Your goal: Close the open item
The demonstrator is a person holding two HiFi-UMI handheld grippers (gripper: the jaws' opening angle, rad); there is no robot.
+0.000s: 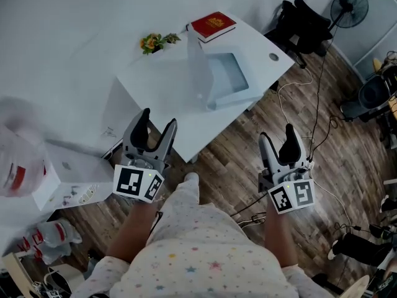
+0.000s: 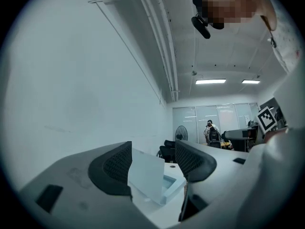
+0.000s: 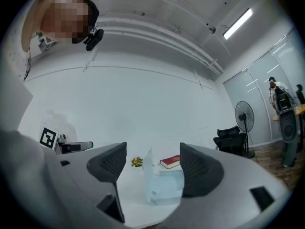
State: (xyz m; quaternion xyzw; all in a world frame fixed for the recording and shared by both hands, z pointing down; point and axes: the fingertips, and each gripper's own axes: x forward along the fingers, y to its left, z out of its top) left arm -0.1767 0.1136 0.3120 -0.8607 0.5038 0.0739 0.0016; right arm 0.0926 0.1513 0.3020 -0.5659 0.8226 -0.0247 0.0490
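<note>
Both claws released — nothing between either pair of jaws

The left gripper (image 1: pixel 158 121) hangs at the table (image 1: pixel 155 95) near edge, the right gripper (image 1: pixel 278 132) over open floor (image 1: pixel 229 160); the box (image 1: pixel 220 79) stands mid-table, lid up — contents hazy.

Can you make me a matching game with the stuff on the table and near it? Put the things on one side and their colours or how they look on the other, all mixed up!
Things:
1. book
2. box
3. flowers
4. fan

Clues:
A. stands on the wooden floor, away from the table
B. red, lying at the table's far corner
C. see-through, with its lid standing up open
D. yellow blooms with green leaves

Right pairs: 1-B, 2-C, 3-D, 4-A.
</note>
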